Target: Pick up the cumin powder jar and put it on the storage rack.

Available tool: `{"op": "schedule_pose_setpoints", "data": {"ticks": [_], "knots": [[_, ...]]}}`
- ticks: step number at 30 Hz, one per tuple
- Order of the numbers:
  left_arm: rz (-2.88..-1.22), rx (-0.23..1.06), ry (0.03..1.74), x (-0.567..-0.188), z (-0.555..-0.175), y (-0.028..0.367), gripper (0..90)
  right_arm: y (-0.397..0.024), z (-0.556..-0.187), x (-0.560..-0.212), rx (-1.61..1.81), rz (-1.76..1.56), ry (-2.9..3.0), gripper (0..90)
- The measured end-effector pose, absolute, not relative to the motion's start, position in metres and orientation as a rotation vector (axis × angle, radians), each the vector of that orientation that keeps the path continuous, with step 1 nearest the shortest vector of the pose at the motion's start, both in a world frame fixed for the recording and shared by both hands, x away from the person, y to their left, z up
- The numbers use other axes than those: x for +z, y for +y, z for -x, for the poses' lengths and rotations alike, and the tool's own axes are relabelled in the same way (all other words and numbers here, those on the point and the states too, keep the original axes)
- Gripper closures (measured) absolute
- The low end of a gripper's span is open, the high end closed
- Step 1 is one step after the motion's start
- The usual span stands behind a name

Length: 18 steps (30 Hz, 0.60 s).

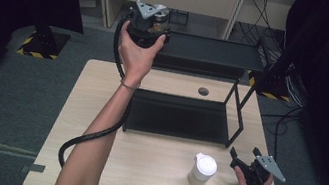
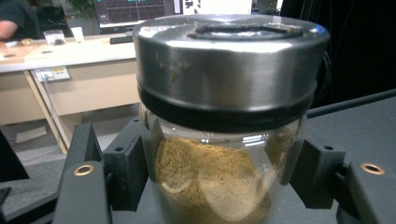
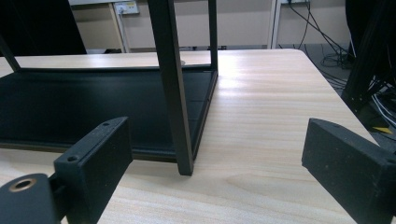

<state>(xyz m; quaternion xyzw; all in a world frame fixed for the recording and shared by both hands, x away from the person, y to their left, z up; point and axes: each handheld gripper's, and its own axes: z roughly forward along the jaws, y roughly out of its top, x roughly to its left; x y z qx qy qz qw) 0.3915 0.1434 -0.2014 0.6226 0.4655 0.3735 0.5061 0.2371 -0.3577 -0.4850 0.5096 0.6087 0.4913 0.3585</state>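
Observation:
My left gripper (image 1: 155,27) is raised at the left end of the black rack's top shelf (image 1: 210,49), shut on a glass jar (image 2: 219,168) with a steel lid (image 2: 229,60) and brown powder inside. In the left gripper view both pads (image 2: 128,163) press the jar's sides; the jar (image 1: 158,19) shows at the shelf's left edge. My right gripper (image 1: 242,159) rests low near the table's right front, jaws wide apart and empty (image 3: 215,163), facing the rack's front right leg (image 3: 175,93). A white lidded container (image 1: 202,170) stands on the table left of it.
The two-tier black rack sits mid-table, its lower shelf (image 1: 176,115) bare. The wooden table (image 1: 157,182) has a round hole (image 1: 203,91) near the back. Desks and cables lie beyond; my left gripper's cable (image 1: 89,133) loops along the forearm.

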Motion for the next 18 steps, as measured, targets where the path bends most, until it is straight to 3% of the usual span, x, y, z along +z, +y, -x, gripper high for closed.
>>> {"op": "schedule_pose_setpoints", "data": {"ticks": [11, 15, 18], "knots": [[-1.514, 0.898, 1.109, -0.199, -0.392, 0.145, 29.5, -0.358, -0.237, -0.485, 1.271, -1.316, 1.570, 8.9], [-1.482, 0.943, 1.120, -0.200, -0.383, 0.138, 10.3, -0.358, -0.237, -0.485, 1.270, -1.317, 1.571, 8.9], [-1.473, 0.948, 1.110, -0.203, -0.379, 0.137, 6.1, -0.358, -0.237, -0.485, 1.269, -1.317, 1.572, 8.9]]}}
